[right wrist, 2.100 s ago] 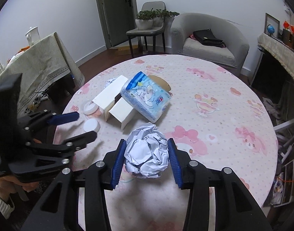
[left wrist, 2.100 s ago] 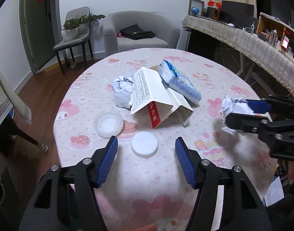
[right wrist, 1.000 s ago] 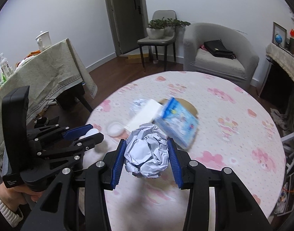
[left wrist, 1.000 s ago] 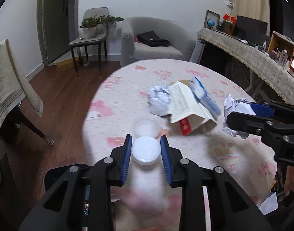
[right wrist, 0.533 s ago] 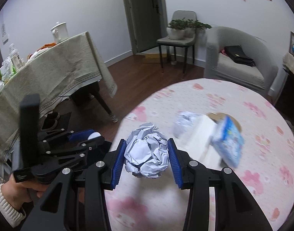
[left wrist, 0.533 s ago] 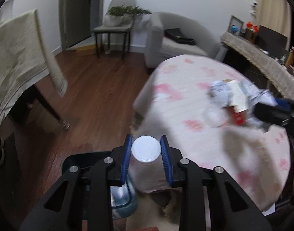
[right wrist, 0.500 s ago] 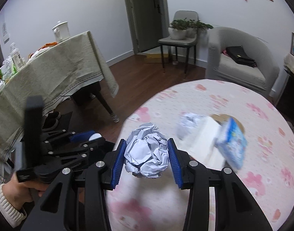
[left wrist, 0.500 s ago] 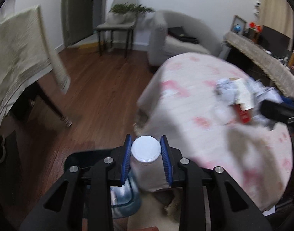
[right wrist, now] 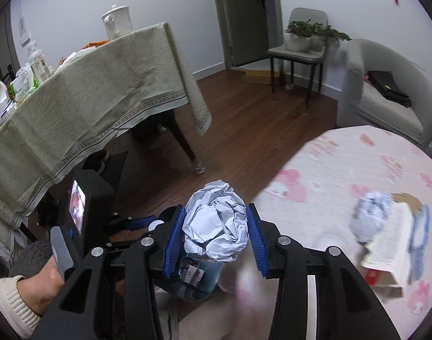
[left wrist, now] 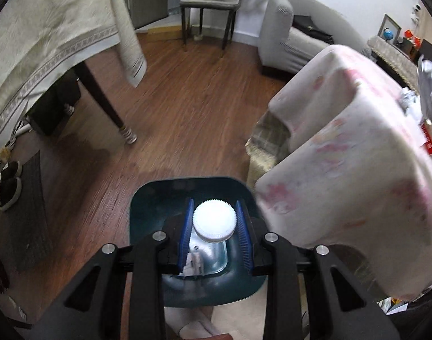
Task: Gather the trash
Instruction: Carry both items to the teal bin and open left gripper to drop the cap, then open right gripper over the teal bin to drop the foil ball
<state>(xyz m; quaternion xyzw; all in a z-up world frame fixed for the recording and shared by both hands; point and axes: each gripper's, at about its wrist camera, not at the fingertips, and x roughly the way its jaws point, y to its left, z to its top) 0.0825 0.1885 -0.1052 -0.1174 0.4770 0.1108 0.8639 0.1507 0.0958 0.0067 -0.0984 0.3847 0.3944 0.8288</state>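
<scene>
We see the left gripper clamped on a white ribbed lid, its blue pads tight against the serrated edge, held directly above a dark teal trash bin on the wood floor beside the round table's pink-patterned cloth. Inside the bin a clear plastic container and small white scraps show between the fingers — their print is too small for us to read.

The right gripper is closed around a crumpled ball of white paper, carried over the table's edge near the bin, whose rim is mostly hidden behind the fingers. On the table, blurred, lie a second paper wad, a white carton with fine printed text and a red panel — illegible to us — and a blue-and-white package partly cut off behind it. A beige woven tablecloth drapes the neighbouring table.
</scene>
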